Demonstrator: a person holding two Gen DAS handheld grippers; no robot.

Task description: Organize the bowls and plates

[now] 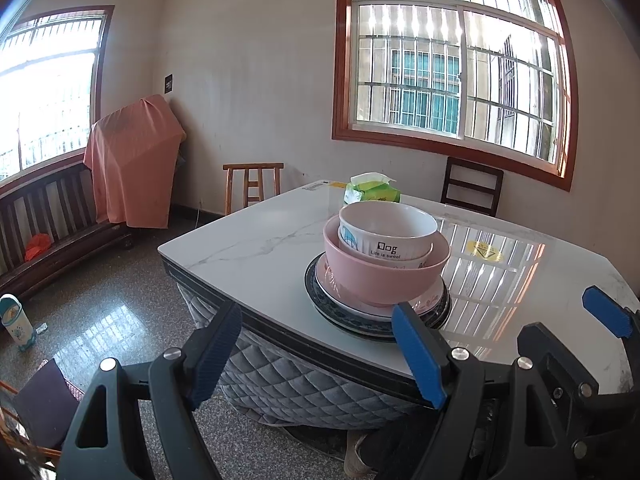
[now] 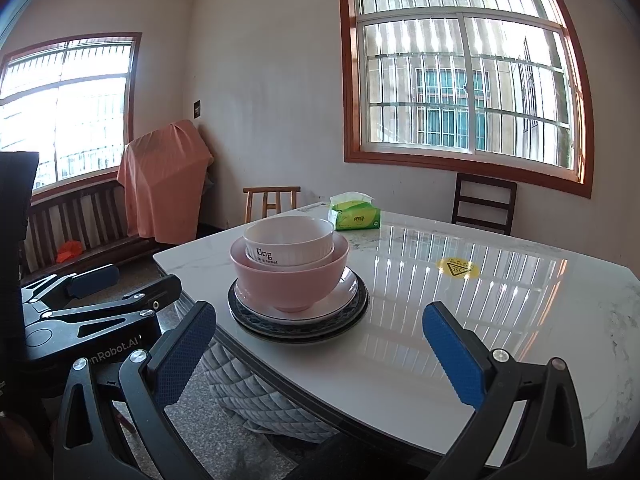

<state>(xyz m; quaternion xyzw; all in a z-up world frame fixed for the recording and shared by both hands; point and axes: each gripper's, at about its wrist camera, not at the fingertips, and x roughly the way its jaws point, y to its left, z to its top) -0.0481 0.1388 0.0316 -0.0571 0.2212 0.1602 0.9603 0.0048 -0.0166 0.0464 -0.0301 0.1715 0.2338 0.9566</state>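
Note:
A stack stands near the front edge of the white marble table (image 1: 248, 248). A white bowl marked "Dog" (image 1: 386, 236) (image 2: 288, 240) sits inside a second white bowl, nested in a pink bowl (image 1: 384, 280) (image 2: 288, 284). These rest on a white plate (image 2: 344, 286) over a dark blue-rimmed plate (image 1: 320, 304) (image 2: 240, 312). My left gripper (image 1: 316, 354) is open and empty, just short of the stack. My right gripper (image 2: 318, 354) is open and empty too, in front of the stack's right side. Each gripper shows at the edge of the other's view.
A green tissue pack (image 1: 372, 190) (image 2: 354, 210) lies at the table's far edge, a yellow warning sticker (image 2: 457, 269) to the right. A light wooden chair (image 1: 252, 184) and a dark chair (image 1: 472, 186) stand behind. A bench with orange cloth (image 1: 132, 168) lines the left wall.

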